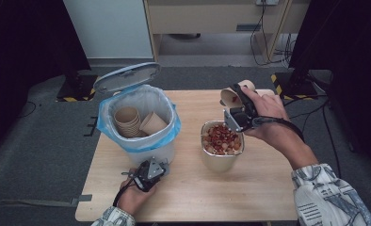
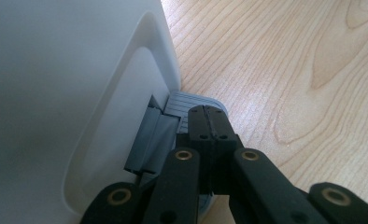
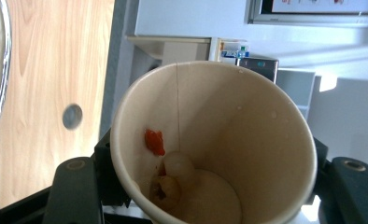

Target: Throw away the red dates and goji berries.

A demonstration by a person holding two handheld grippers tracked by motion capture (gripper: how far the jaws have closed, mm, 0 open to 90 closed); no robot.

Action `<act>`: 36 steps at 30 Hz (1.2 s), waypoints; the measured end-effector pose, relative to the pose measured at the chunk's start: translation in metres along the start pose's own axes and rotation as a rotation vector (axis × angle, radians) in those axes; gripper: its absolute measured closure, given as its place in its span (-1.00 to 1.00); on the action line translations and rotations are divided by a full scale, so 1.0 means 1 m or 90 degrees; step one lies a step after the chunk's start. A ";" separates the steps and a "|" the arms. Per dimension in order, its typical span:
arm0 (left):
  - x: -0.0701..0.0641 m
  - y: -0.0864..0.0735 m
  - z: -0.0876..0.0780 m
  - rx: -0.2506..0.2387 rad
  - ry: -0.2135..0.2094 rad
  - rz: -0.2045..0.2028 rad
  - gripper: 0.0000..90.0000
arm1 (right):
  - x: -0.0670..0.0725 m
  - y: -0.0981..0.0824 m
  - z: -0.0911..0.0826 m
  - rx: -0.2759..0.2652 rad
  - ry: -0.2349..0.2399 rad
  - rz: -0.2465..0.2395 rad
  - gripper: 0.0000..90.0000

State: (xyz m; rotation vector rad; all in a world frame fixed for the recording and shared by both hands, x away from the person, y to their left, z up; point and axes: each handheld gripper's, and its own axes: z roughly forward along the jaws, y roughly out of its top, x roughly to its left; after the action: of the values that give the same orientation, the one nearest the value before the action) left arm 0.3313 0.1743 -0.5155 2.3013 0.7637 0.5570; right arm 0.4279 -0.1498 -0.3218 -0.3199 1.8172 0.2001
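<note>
Two grippers on the go. The right gripper [image 1: 237,106] is clamped around a paper cup [image 1: 234,96], holding it tipped on its side above the far rim of a metal container [image 1: 217,159] that's full of red and pale bits of food. In the right gripper view the cup [image 3: 247,135] sits between the black jaws with its mouth facing the camera, and a few leftovers are stuck inside: a red scrap on the wall and a couple of pale round pieces near the bottom.

The left gripper [image 1: 149,172] is down low at the near side of a white pedal bin [image 1: 148,148], which stands on the left part of the wooden counter [image 1: 193,197]. Its jaws are clenched together with nothing between them, and in the left gripper view the tips [image 2: 209,122] rest on the grey foot pedal [image 2: 184,103] at the bin's base. The bin's lid [image 1: 126,76] is standing open, the bin has a blue liner [image 1: 109,134], and inside are a stack of paper cups [image 1: 128,120] plus one more lying tilted beside the stack.
</note>
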 end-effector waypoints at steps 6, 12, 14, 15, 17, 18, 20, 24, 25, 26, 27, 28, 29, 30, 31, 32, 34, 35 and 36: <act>0.000 0.000 0.000 0.001 0.000 0.003 0.99 | -0.006 -0.006 0.006 -0.012 0.006 0.074 -0.26; 0.000 0.000 0.000 0.001 -0.001 0.002 0.99 | -0.013 -0.011 0.010 -0.024 0.010 0.134 -0.26; 0.000 0.000 0.000 0.000 -0.001 -0.001 0.99 | -0.016 -0.013 0.011 -0.034 0.017 0.170 -0.26; 0.000 0.000 0.000 -0.001 -0.001 -0.001 0.99 | -0.018 -0.015 0.012 -0.040 0.020 0.195 -0.26; 0.000 0.000 0.000 -0.001 -0.001 -0.001 0.99 | -0.019 -0.016 0.012 -0.043 0.022 0.205 -0.26; 0.000 0.000 0.000 0.000 -0.001 -0.001 0.99 | -0.020 -0.016 0.013 -0.050 0.024 0.221 -0.26; 0.000 0.000 0.000 0.000 -0.001 -0.002 0.99 | -0.022 -0.018 0.013 -0.056 0.029 0.247 -0.26; 0.000 0.000 0.000 0.000 -0.001 -0.001 0.99 | -0.025 -0.017 0.014 -0.067 0.032 0.267 -0.26; 0.000 0.000 0.000 0.000 -0.001 -0.001 0.99 | -0.025 -0.017 0.014 -0.068 0.033 0.273 -0.26; 0.000 0.000 0.000 -0.001 -0.001 -0.001 0.99 | -0.026 -0.017 0.014 -0.072 0.035 0.279 -0.26; 0.000 0.000 0.000 0.000 -0.001 -0.001 0.99 | -0.026 -0.016 0.014 -0.073 0.035 0.280 -0.26; 0.000 0.000 0.000 0.000 -0.001 -0.001 0.99 | -0.026 -0.016 0.014 -0.075 0.036 0.285 -0.26; 0.000 0.000 0.000 0.000 -0.001 -0.001 0.99 | -0.026 -0.016 0.014 -0.077 0.037 0.290 -0.26; 0.000 0.000 0.000 0.000 -0.001 -0.001 0.99 | -0.027 -0.016 0.015 -0.079 0.038 0.292 -0.26; 0.000 0.000 0.000 0.000 -0.001 -0.001 0.99 | -0.027 -0.016 0.015 -0.082 0.039 0.299 -0.26; 0.000 0.000 0.000 -0.001 -0.001 -0.001 0.99 | -0.028 -0.016 0.015 -0.086 0.041 0.306 -0.26; 0.000 0.000 0.000 0.000 -0.002 -0.001 0.99 | -0.029 -0.016 0.017 -0.094 0.043 0.318 -0.26; 0.000 0.000 0.000 0.000 -0.001 -0.001 0.99 | -0.030 -0.016 0.017 -0.092 0.043 0.322 -0.26; 0.000 0.000 0.000 0.000 -0.001 -0.001 0.99 | -0.030 -0.016 0.017 -0.094 0.044 0.328 -0.26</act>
State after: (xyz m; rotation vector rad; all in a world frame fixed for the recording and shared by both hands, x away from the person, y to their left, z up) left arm 0.3314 0.1745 -0.5154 2.3001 0.7644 0.5539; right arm 0.4564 -0.1567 -0.2968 0.0473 1.9299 0.6910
